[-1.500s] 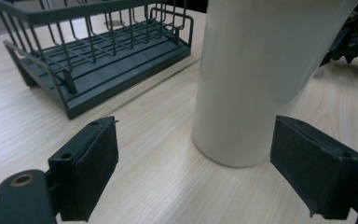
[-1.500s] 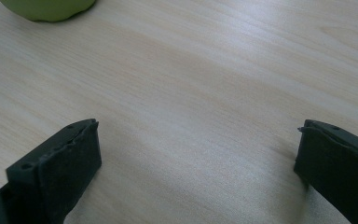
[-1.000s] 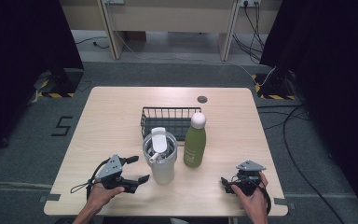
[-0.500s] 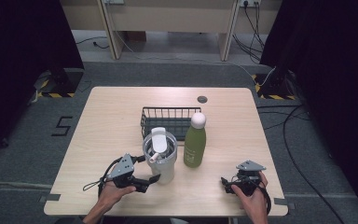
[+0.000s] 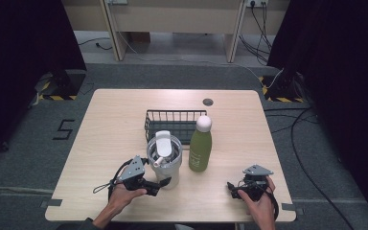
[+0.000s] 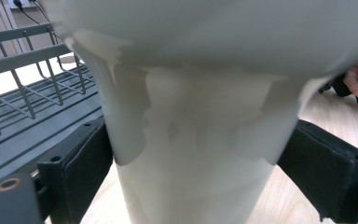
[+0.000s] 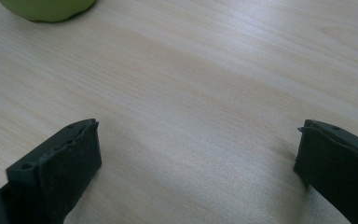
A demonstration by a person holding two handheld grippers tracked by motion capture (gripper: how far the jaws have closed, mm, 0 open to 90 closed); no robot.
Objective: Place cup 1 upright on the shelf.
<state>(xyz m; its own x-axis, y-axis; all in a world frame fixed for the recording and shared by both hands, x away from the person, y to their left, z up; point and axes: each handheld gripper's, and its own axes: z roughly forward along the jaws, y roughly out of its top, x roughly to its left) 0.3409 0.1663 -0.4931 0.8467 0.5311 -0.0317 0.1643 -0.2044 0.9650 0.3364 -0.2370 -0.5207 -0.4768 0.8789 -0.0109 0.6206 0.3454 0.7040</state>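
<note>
A pale grey tumbler (image 5: 164, 155) with a white flip lid stands upright near the table's front. My left gripper (image 5: 161, 184) lies level beside it on the left. In the left gripper view the tumbler's (image 6: 191, 140) lower body sits between the two black pads (image 6: 86, 158), which stand close against its sides. The jaws have just been opening and I see no firm squeeze. A green bottle (image 5: 200, 146) with a white cap stands just right of the tumbler. My right gripper (image 5: 234, 189) rests low at the front right, open over bare wood (image 7: 198, 135), with the bottle's base (image 7: 46, 9) ahead.
A dark wire basket (image 5: 172, 117) sits right behind the tumbler and bottle, and its bars (image 6: 23, 93) show at the left in the left gripper view. A small round grommet (image 5: 208, 101) marks the table's far side. The wooden table (image 5: 115, 124) has bare room on the left.
My left gripper has slid right across the table toward the tumbler, and its jaws now stand around the tumbler's base. The right hand has stayed where it was.
</note>
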